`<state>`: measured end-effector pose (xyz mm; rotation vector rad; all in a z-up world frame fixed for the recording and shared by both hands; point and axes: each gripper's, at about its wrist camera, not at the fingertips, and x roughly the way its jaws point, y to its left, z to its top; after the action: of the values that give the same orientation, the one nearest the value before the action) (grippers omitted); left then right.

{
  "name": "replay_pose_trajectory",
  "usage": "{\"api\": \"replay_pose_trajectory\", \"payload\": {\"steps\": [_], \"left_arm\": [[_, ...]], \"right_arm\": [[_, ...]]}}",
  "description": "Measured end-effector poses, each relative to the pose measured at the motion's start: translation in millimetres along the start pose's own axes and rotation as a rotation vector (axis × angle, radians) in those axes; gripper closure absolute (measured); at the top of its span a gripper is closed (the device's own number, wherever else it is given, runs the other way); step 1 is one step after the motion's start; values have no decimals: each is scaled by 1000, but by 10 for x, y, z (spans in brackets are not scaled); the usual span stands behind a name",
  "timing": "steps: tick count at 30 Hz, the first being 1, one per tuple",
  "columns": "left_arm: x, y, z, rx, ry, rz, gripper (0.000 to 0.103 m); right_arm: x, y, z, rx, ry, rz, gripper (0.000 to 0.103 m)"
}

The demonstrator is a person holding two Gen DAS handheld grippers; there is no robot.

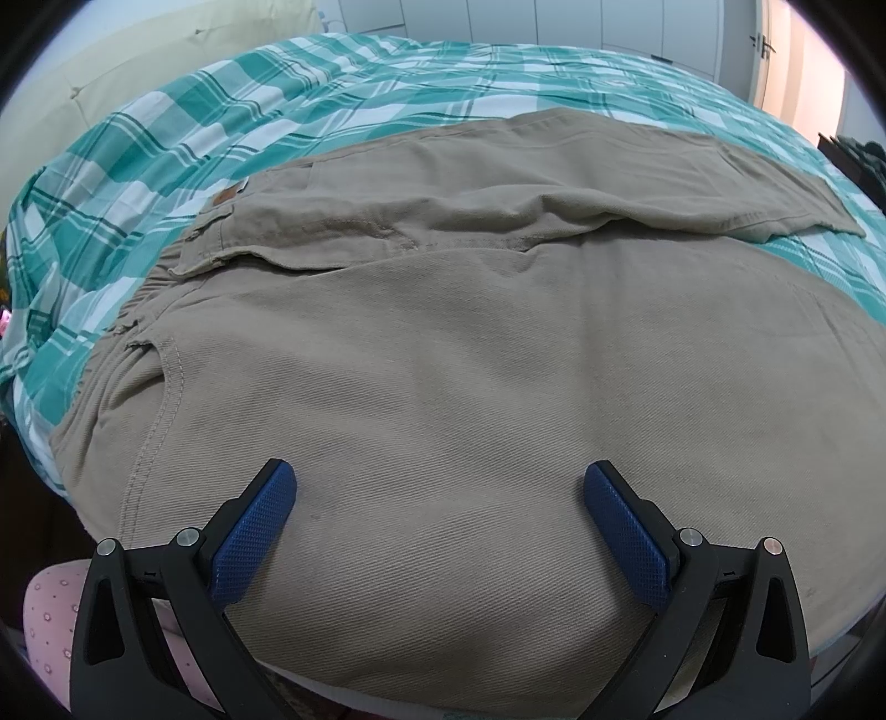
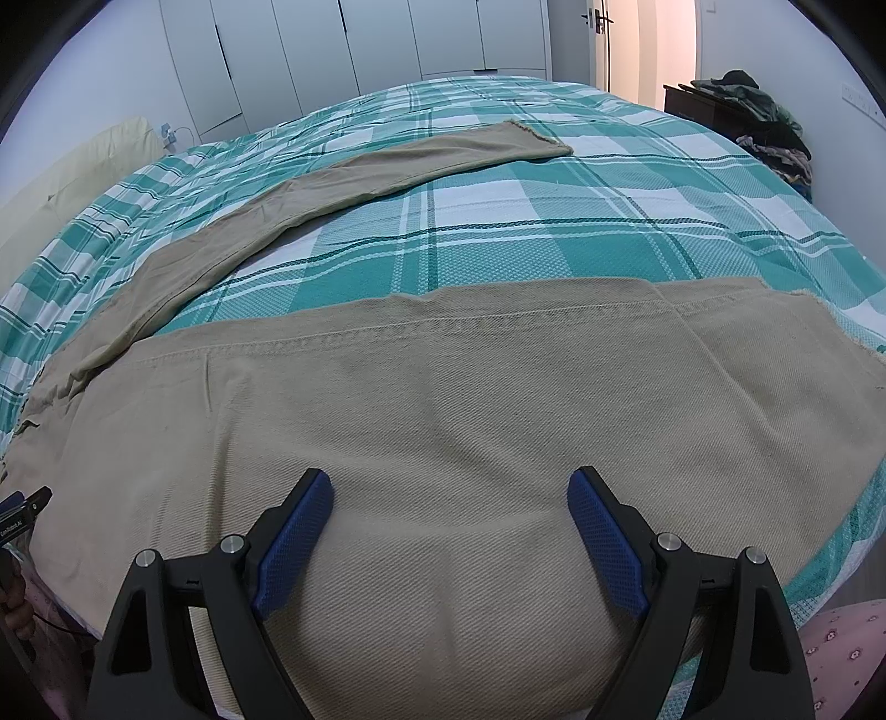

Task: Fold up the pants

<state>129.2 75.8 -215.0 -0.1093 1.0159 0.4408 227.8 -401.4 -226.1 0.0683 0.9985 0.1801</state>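
Note:
Khaki pants (image 1: 443, 354) lie spread flat on a bed with a teal and white plaid cover (image 1: 310, 105). In the left wrist view the waistband with a brown patch (image 1: 228, 195) is at the left, and one leg runs to the far right. My left gripper (image 1: 440, 484) is open and empty, just above the near leg by the bed's front edge. In the right wrist view the near leg (image 2: 443, 399) fills the foreground with its hem at the right; the far leg (image 2: 343, 171) stretches diagonally away. My right gripper (image 2: 449, 487) is open and empty above the near leg.
A cream headboard (image 1: 111, 77) is at the left. White wardrobe doors (image 2: 354, 44) line the far wall. A dark cabinet with piled clothes (image 2: 764, 116) stands at the right of the bed. A door (image 2: 595, 39) is at the back.

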Motion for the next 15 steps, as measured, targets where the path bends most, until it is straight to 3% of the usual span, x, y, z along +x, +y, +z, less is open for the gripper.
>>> {"api": "replay_pose_trajectory", "payload": {"steps": [15], "left_arm": [[3, -7, -4, 0, 0, 1, 1]], "right_arm": [[-13, -5, 9, -1, 1, 0, 16]]}}
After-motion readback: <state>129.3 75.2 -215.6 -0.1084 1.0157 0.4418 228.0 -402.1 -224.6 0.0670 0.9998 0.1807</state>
